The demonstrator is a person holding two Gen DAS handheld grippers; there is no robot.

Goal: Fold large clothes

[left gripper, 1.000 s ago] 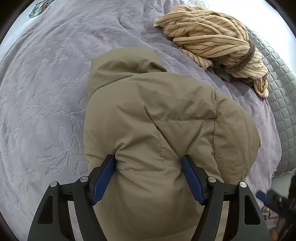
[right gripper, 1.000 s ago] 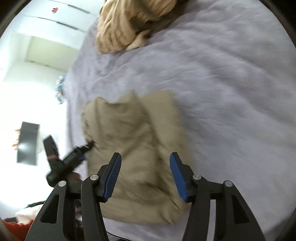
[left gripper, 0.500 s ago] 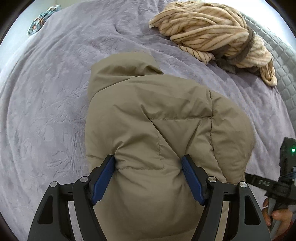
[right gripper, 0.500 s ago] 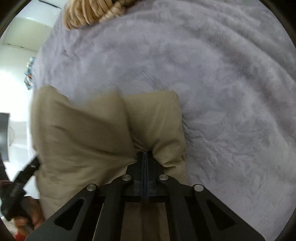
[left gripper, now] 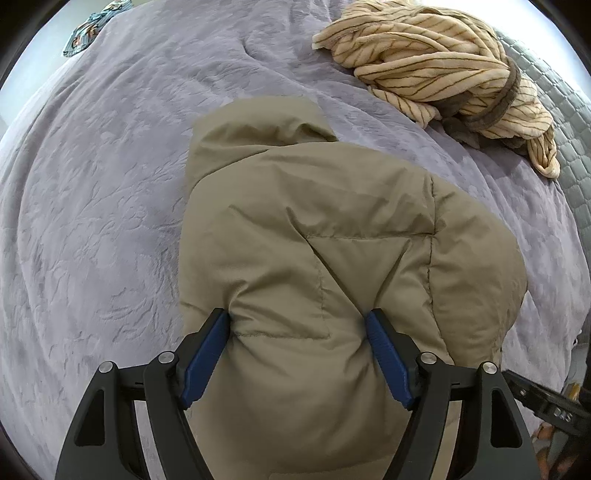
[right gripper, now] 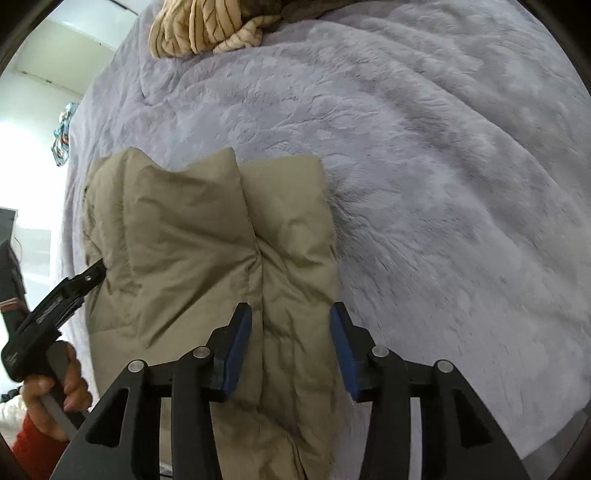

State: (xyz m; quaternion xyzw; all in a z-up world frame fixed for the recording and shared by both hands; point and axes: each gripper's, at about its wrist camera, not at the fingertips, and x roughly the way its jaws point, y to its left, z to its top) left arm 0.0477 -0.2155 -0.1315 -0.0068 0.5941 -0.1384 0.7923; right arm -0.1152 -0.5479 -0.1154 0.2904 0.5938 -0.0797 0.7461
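Puffer jacket (left gripper: 332, 258), khaki, lies bunched on the lavender bedspread (left gripper: 110, 221), filling centre and lower half of my left wrist view; hood-like end points to upper middle of frame. My left gripper (left gripper: 299, 354) sits wide open, blue pads either side of a puffy fold, jacket bulging between them; pads look to touch the fabric at both sides but nothing is pinched. In my right wrist view jacket (right gripper: 207, 258) sits centre-left to bottom, a seam running down its middle. My right gripper (right gripper: 290, 350) is parted to about mid width, fingers straddling the right-hand quilted section, not squeezing it; whether pads touch fabric I cannot tell. Left gripper's body (right gripper: 51, 306) shows at left edge of that view, held in my left hand (right gripper: 55, 398), its tip against jacket's left side. Striped beige fleece garment (left gripper: 443, 74) heaped at upper right of left view, well apart from jacket. Quilted grey cover (left gripper: 569, 147) at far right edge. Small patterned item (left gripper: 88, 29) at upper left
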